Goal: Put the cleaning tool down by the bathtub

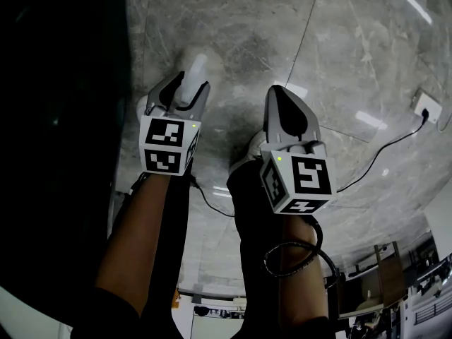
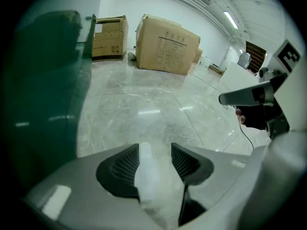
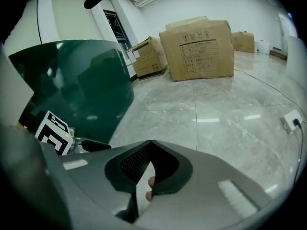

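So here's what worries me. The dark green bathtub (image 1: 56,119) runs down my left, just beside the left gripper (image 1: 189,83). That gripper's jaws are set narrow around the cleaning tool (image 1: 196,69), a pale, frosted stick poking out past the tips.

In the left gripper view the tool (image 2: 145,171) sits against one pad, with what looks like a sliver of daylight on the other side. If that gap is real, the hold is one-sided. Tip the gripper down toward the floor (image 1: 247,34) and the thing could slide out and clatter on the polished stone instead of being set down. Swinging left too fast could also knock it against the tub wall.

The right gripper (image 1: 281,92) has its jaws pressed together on nothing, so it's no backup. Further right a cable (image 1: 381,154) trails to a floor socket (image 1: 426,106). I think it's easy to snag if I step that way.
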A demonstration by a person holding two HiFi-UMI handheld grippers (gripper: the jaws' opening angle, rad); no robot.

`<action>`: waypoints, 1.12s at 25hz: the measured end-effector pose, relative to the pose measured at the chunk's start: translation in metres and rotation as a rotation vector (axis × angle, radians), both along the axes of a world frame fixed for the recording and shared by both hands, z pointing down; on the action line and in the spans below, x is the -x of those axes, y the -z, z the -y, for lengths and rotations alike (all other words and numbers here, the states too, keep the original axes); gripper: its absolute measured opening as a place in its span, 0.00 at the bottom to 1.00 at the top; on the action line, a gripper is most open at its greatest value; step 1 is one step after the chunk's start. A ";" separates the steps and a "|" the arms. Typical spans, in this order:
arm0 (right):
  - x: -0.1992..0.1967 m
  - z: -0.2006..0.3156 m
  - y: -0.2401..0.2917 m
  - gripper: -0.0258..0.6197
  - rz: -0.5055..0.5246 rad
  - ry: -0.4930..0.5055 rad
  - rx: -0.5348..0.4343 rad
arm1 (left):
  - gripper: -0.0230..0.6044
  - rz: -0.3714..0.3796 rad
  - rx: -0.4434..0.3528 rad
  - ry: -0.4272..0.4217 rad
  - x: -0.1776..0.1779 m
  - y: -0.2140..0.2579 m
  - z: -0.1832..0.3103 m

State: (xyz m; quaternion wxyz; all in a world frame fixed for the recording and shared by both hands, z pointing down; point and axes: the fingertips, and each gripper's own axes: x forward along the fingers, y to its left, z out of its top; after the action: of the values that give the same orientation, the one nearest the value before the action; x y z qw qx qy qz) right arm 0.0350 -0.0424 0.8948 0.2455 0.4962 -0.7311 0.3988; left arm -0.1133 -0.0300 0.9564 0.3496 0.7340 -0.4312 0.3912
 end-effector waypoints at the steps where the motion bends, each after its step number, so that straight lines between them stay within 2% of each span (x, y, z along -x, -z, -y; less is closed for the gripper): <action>1: 0.000 0.002 0.005 0.08 0.000 -0.001 -0.003 | 0.37 0.002 0.001 -0.003 -0.001 0.004 0.001; 15: -0.006 0.028 0.077 0.08 -0.008 -0.017 -0.063 | 0.34 0.011 -0.024 -0.037 -0.010 0.067 0.026; 28: 0.000 0.028 0.128 0.08 -0.015 -0.011 -0.081 | 0.22 0.015 -0.027 -0.072 -0.012 0.117 0.020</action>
State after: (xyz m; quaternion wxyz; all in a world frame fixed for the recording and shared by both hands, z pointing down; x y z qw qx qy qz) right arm 0.0353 -0.0701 0.7668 0.2285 0.5127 -0.7421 0.3664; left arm -0.1013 -0.0496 0.8397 0.3222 0.7508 -0.4121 0.4033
